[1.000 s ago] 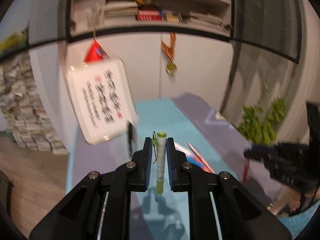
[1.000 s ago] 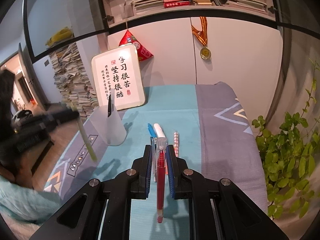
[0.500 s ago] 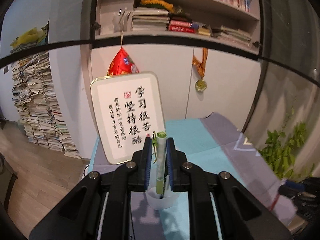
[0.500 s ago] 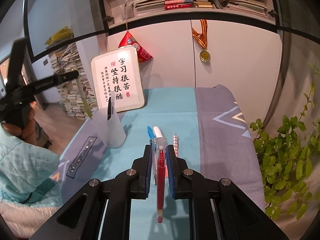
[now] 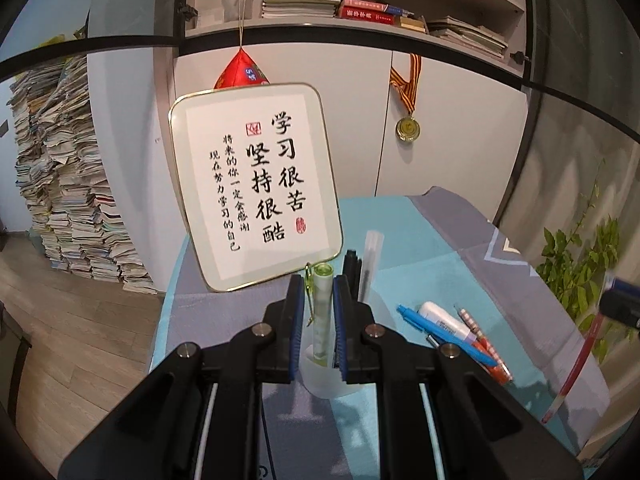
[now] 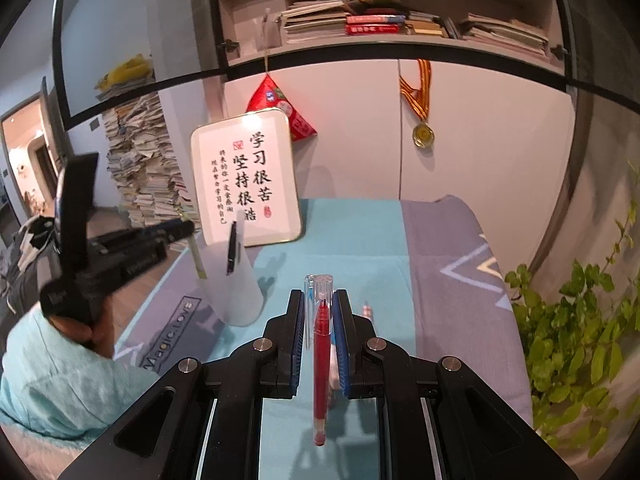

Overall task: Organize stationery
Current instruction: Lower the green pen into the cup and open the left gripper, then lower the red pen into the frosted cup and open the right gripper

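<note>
My left gripper (image 5: 318,280) is shut on a green pen (image 5: 321,312) held upright, its lower end inside the translucent pen cup (image 5: 328,380). The cup (image 6: 232,292) also holds a black pen (image 5: 352,272) and a clear pen (image 5: 370,260). In the right wrist view the left gripper (image 6: 188,230) sits over the cup with the green pen (image 6: 197,258) dipping in. My right gripper (image 6: 319,300) is shut on a red pen (image 6: 320,360), held above the table right of the cup. A blue pen (image 5: 440,330), a white marker (image 5: 446,320) and a striped pencil (image 5: 474,326) lie on the table.
A framed calligraphy board (image 5: 256,184) leans against the wall just behind the cup. The table has a teal and grey cloth (image 6: 360,240). A green plant (image 6: 572,344) stands off the table's right edge. Stacked papers (image 5: 68,200) pile up at left.
My left gripper swung left and moved over the cup, lowering the green pen's tip into it. My right gripper with the red pen stayed nearly still.
</note>
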